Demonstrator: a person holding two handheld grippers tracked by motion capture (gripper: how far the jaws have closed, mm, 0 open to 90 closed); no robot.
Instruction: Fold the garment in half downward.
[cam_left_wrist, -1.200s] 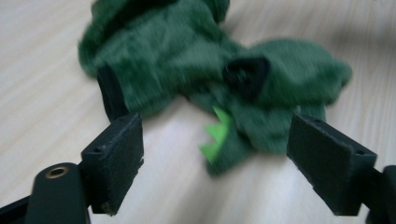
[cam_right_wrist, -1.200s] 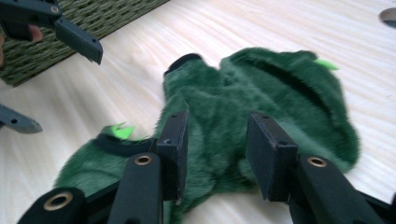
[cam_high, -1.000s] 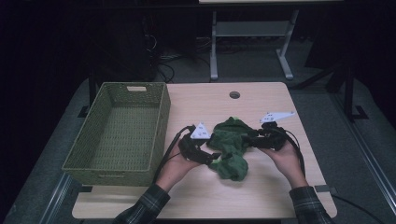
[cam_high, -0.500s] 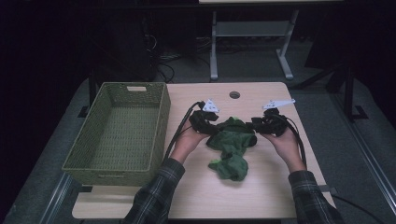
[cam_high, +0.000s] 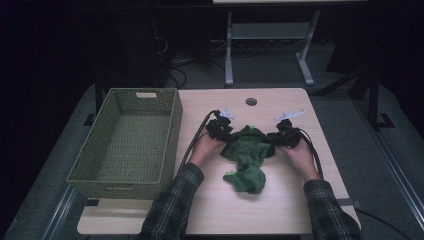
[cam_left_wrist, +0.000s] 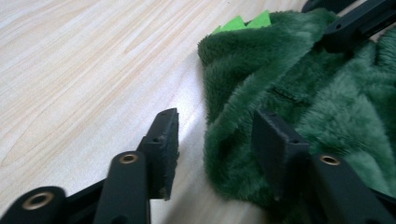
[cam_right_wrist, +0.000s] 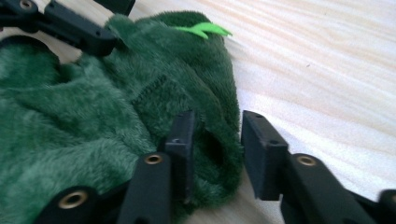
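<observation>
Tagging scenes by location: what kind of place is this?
Probably a lab or recording workspace: light wooden table with a cable hole, dark carpeted floor, cables under a metal-legged bench, plus a green woven basket.

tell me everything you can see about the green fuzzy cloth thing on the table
The green plush garment is dark green fleece with a stitched seam and small bright green felt points at one edge. It lies crumpled on the wooden table, right of the basket and apart from it. The left gripper and right gripper each straddle an edge fold at opposite sides; their jaws have just been closing, fabric between them, not yet clamped.
</observation>
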